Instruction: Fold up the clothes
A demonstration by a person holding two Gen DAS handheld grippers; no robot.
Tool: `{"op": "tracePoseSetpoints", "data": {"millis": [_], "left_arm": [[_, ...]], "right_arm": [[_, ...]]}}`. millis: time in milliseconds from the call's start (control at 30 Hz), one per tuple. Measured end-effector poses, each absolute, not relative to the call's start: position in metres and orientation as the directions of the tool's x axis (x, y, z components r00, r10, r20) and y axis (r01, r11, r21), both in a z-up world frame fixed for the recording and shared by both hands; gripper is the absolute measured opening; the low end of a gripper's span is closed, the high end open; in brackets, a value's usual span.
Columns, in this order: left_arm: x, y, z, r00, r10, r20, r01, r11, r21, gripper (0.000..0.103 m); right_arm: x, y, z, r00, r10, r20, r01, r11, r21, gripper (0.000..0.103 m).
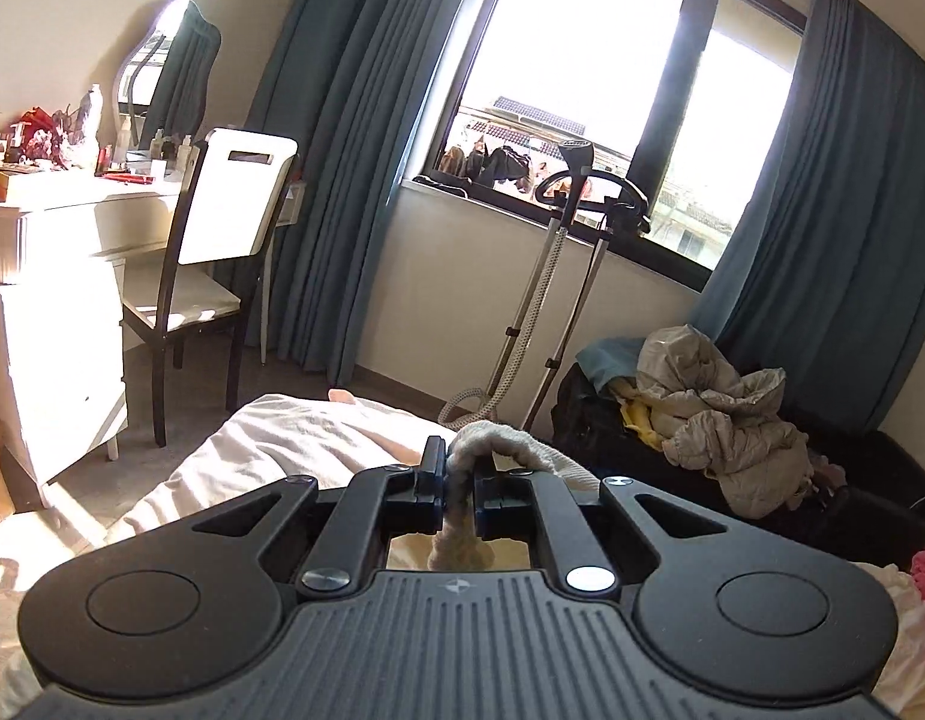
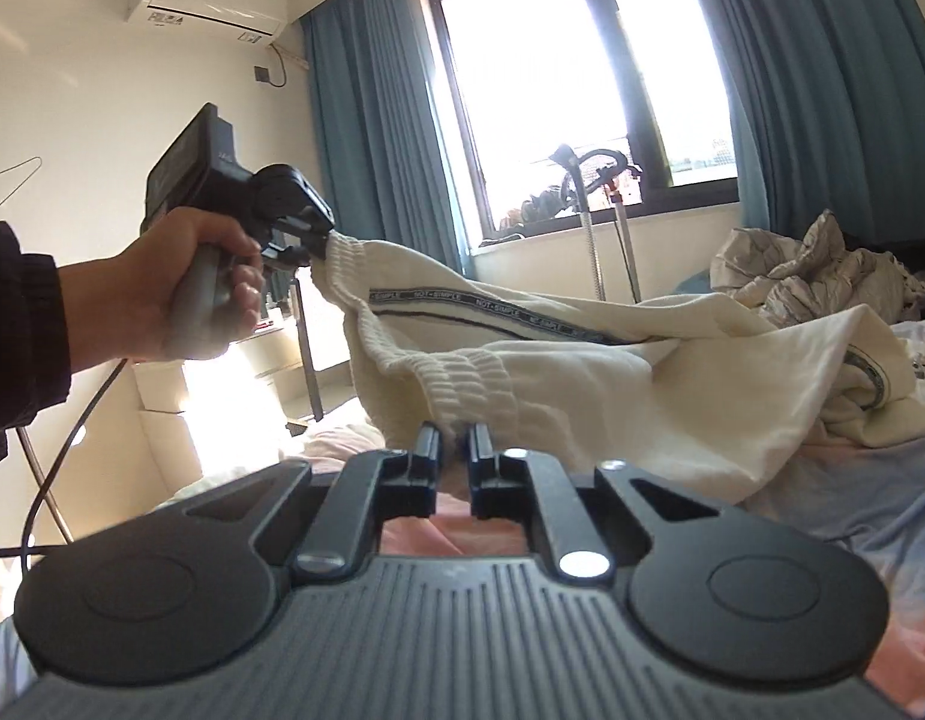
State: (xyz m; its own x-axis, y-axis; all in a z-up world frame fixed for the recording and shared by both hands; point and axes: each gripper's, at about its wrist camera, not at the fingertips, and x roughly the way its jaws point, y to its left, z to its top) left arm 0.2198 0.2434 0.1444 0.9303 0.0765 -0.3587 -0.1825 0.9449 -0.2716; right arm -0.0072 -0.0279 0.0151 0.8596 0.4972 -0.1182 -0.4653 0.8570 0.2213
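A cream sweatshirt (image 2: 582, 360) with a ribbed hem and a dark lettered stripe hangs stretched over the bed. In the right wrist view my right gripper (image 2: 455, 438) is shut on the ribbed hem near its middle. A hand holds my left gripper (image 2: 324, 246) up at the left of that view, shut on another part of the same hem. In the left wrist view the left gripper (image 1: 459, 474) pinches a roll of the cream rib (image 1: 492, 450) between its jaws. The rest of the garment trails down to the right onto the bed.
A bed with pale sheets (image 1: 294, 438) lies below. A white dressing table (image 1: 54, 252) and chair (image 1: 222, 228) stand left. A garment steamer (image 1: 576, 276) stands under the window. A pile of grey clothes (image 1: 720, 408) lies at the right, by blue curtains (image 1: 354, 138).
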Motion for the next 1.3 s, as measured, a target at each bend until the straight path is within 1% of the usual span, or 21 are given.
{"op": "tracePoseSetpoints", "data": {"millis": [67, 133, 167, 233, 300, 400, 467, 533, 567, 600, 633, 700, 767, 800, 833, 867, 900, 967, 1100, 1233, 1300], "left_arm": [[0.236, 0.272, 0.149, 0.928, 0.111, -0.357, -0.214, 0.941, -0.264, 0.010], [0.253, 0.299, 0.147, 0.918, 0.156, -0.363, -0.255, 0.936, -0.241, 0.010], [0.262, 0.313, 0.140, 0.911, 0.177, -0.373, -0.274, 0.935, -0.225, 0.010], [0.283, 0.339, 0.122, 0.886, 0.214, -0.411, -0.314, 0.929, -0.194, 0.010], [0.299, 0.356, 0.094, 0.858, 0.227, -0.460, -0.338, 0.925, -0.173, 0.010], [0.320, 0.381, 0.045, 0.824, 0.242, -0.512, -0.362, 0.920, -0.149, 0.010], [0.330, 0.394, 0.021, 0.807, 0.243, -0.538, -0.376, 0.914, -0.152, 0.010], [0.337, 0.402, 0.004, 0.797, 0.234, -0.556, -0.380, 0.911, -0.161, 0.011], [0.339, 0.403, -0.001, 0.796, 0.233, -0.559, -0.377, 0.913, -0.155, 0.011], [0.340, 0.403, -0.004, 0.794, 0.234, -0.561, -0.373, 0.916, -0.147, 0.012], [0.339, 0.403, -0.004, 0.796, 0.234, -0.558, -0.367, 0.920, -0.139, 0.014], [0.334, 0.402, -0.001, 0.802, 0.234, -0.549, -0.354, 0.927, -0.123, 0.015], [0.324, 0.398, 0.006, 0.794, 0.257, -0.551, -0.364, 0.927, -0.092, 0.024], [0.319, 0.395, 0.011, 0.778, 0.285, -0.560, -0.380, 0.923, -0.057, 0.037], [0.313, 0.391, 0.016, 0.755, 0.311, -0.577, -0.387, 0.922, -0.008, 0.058], [0.304, 0.387, 0.022, 0.742, 0.328, -0.584, -0.385, 0.923, 0.030, 0.065], [0.292, 0.384, 0.029, 0.744, 0.337, -0.577, -0.382, 0.923, 0.046, 0.068], [0.266, 0.376, 0.041, 0.755, 0.321, -0.572, -0.366, 0.930, 0.040, 0.071], [0.208, 0.346, 0.060, 0.775, 0.284, -0.565, -0.345, 0.939, 0.000, 0.071], [0.150, 0.298, 0.071, 0.801, 0.198, -0.565, -0.286, 0.955, -0.071, 0.071], [0.124, 0.274, 0.071, 0.809, 0.144, -0.570, -0.267, 0.954, -0.138, 0.071]], "right_arm": [[-0.002, 0.012, 0.022, 0.819, 0.568, -0.082, -0.545, 0.815, 0.200, 0.010], [0.003, 0.047, 0.027, 0.769, 0.638, -0.045, -0.623, 0.763, 0.172, 0.000], [0.005, 0.064, 0.029, 0.741, 0.671, -0.027, -0.660, 0.735, 0.157, 0.000], [0.013, 0.101, 0.026, 0.683, 0.730, -0.023, -0.722, 0.679, 0.134, 0.000], [0.027, 0.125, 0.013, 0.648, 0.759, -0.062, -0.745, 0.649, 0.151, 0.000], [0.051, 0.135, -0.014, 0.635, 0.759, -0.144, -0.733, 0.651, 0.196, 0.000], [0.069, 0.133, -0.033, 0.643, 0.734, -0.219, -0.702, 0.679, 0.214, 0.000], [0.089, 0.127, -0.051, 0.645, 0.702, -0.301, -0.652, 0.711, 0.262, 0.000], [0.097, 0.124, -0.057, 0.639, 0.696, -0.326, -0.635, 0.717, 0.288, 0.000], [0.102, 0.121, -0.059, 0.634, 0.699, -0.332, -0.632, 0.715, 0.298, 0.000], [0.102, 0.122, -0.057, 0.636, 0.698, -0.330, -0.644, 0.715, 0.272, 0.000], [0.093, 0.129, -0.049, 0.647, 0.689, -0.328, -0.669, 0.719, 0.190, 0.000], [0.085, 0.131, -0.042, 0.648, 0.682, -0.340, -0.673, 0.721, 0.164, 0.002], [0.085, 0.128, -0.038, 0.650, 0.676, -0.347, -0.668, 0.726, 0.165, 0.003], [0.086, 0.123, -0.036, 0.654, 0.669, -0.354, -0.661, 0.733, 0.164, 0.003], [0.084, 0.116, -0.033, 0.661, 0.660, -0.357, -0.653, 0.740, 0.161, 0.003], [0.080, 0.108, -0.029, 0.669, 0.652, -0.357, -0.644, 0.748, 0.158, 0.003], [0.075, 0.085, -0.018, 0.690, 0.633, -0.352, -0.629, 0.765, 0.143, 0.003], [0.050, 0.034, 0.005, 0.748, 0.573, -0.333, -0.581, 0.809, 0.086, 0.004], [0.018, -0.022, 0.016, 0.802, 0.501, -0.325, -0.519, 0.854, 0.035, 0.004], [0.003, -0.042, 0.018, 0.818, 0.470, -0.331, -0.492, 0.870, 0.020, 0.004]]}}
